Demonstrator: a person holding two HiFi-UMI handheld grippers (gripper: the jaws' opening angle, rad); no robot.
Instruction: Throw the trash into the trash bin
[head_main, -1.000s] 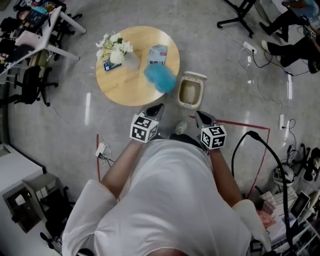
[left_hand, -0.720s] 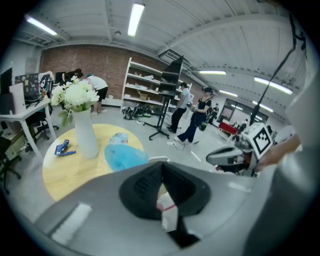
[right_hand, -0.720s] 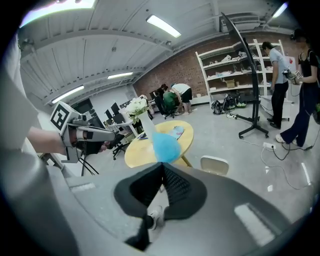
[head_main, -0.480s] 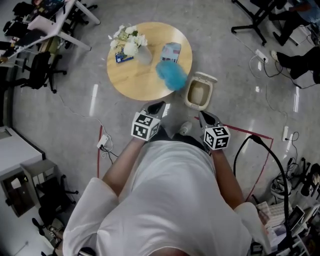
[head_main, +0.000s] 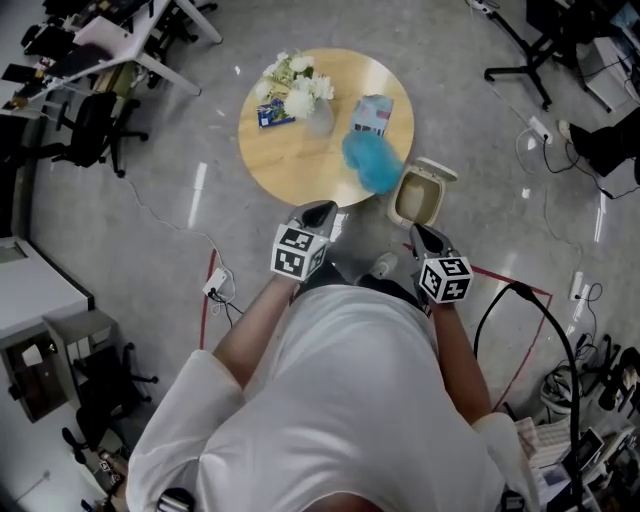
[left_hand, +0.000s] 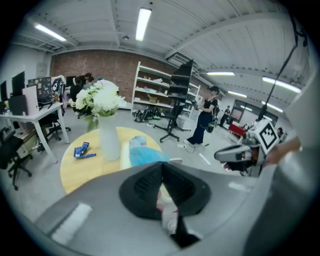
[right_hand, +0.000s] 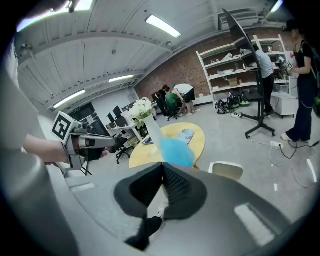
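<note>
Looking down, I have the table (head_main: 290, 160) at twelve o'clock. The bin (head_main: 437, 172), lid up, stands just beside its four o'clock edge. Blue trash (head_main: 372, 166) lies on the table at that same edge. My left gripper (head_main: 318, 213) and right gripper (head_main: 426, 238) hang near the table, both closed tight and holding nothing.

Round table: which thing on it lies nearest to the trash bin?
The fluffy blue thing, at the table edge beside the trash bin; the carton, the flower vase and the small blue packet lie farther away.
</note>
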